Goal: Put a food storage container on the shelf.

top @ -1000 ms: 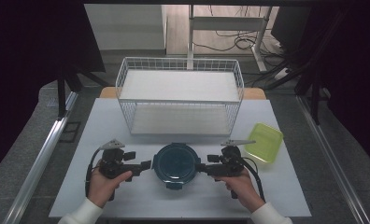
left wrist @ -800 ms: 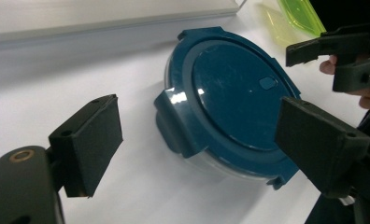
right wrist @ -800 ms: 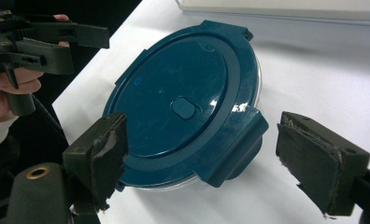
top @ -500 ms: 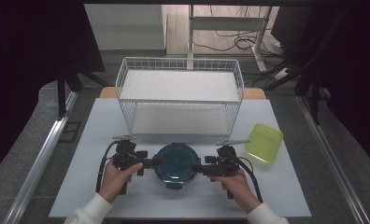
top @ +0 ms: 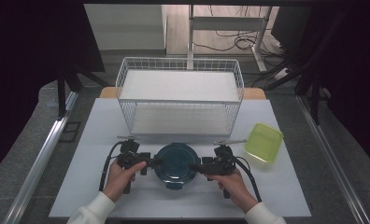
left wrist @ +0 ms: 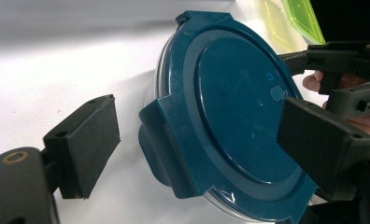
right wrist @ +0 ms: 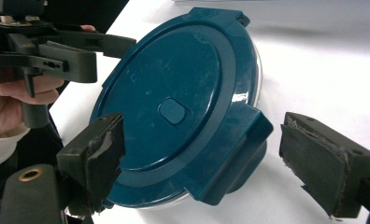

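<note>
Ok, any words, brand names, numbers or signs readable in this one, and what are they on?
None can be read as text.
Blue round lid: a small blue ring mark beside the raised button in the left gripper view; a sign, not a letter I can confirm.
Same lid in the right gripper view: faint specks, too small to read.
Wire basket and yellow-green container: no labels visible.

No readable text — lid (left wrist: 239, 116) unlabelled
</note>
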Demonstrator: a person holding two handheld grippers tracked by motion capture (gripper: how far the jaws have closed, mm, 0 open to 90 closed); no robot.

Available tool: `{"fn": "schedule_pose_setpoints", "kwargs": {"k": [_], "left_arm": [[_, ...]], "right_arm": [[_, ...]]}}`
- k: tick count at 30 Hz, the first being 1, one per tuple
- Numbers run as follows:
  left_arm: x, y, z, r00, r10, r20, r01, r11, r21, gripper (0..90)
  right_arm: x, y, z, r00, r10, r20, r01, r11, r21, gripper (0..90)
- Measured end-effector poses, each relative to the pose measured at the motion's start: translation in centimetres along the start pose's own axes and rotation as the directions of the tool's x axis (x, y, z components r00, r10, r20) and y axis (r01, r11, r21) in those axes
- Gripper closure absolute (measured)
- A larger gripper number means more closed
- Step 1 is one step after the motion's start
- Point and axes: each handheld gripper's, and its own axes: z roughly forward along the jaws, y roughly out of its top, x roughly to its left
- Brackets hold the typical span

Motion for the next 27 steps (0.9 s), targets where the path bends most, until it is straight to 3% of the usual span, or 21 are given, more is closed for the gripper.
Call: {"fn": "schedule_pose_setpoints", "kwargs": {"k": [4,10,19,27], "left_arm": [[0.2,-0.2,0.3,1.0000,0.001,-0.003,-0.001,1.0000,0.008,13.6],[0.2,-0.3,0.9,0.9999,0.009,0.008,-0.010,0.9994,0.033,13.7],[0.8,-0.6,1.3,0.9955,-0.057,0.076,0.053,0.9974,0.048,17.7],[0.8,-1.0,1.6,0.9937,-0.085,0.073,0.081,0.9951,0.057,24.9]], "right_arm": [[-0.1,-0.1,0.3,1.0000,-0.002,-0.005,0.002,1.000,0.006,15.7],[-0.4,-0.1,1.0,0.9990,0.044,-0.002,-0.044,0.999,0.001,16.4],[-1.2,-0.4,1.7,0.9909,0.129,-0.037,-0.129,0.992,0.015,17.4],[-0.8,-0.8,2.0,0.9840,0.171,-0.049,-0.169,0.985,0.043,24.5]]}}
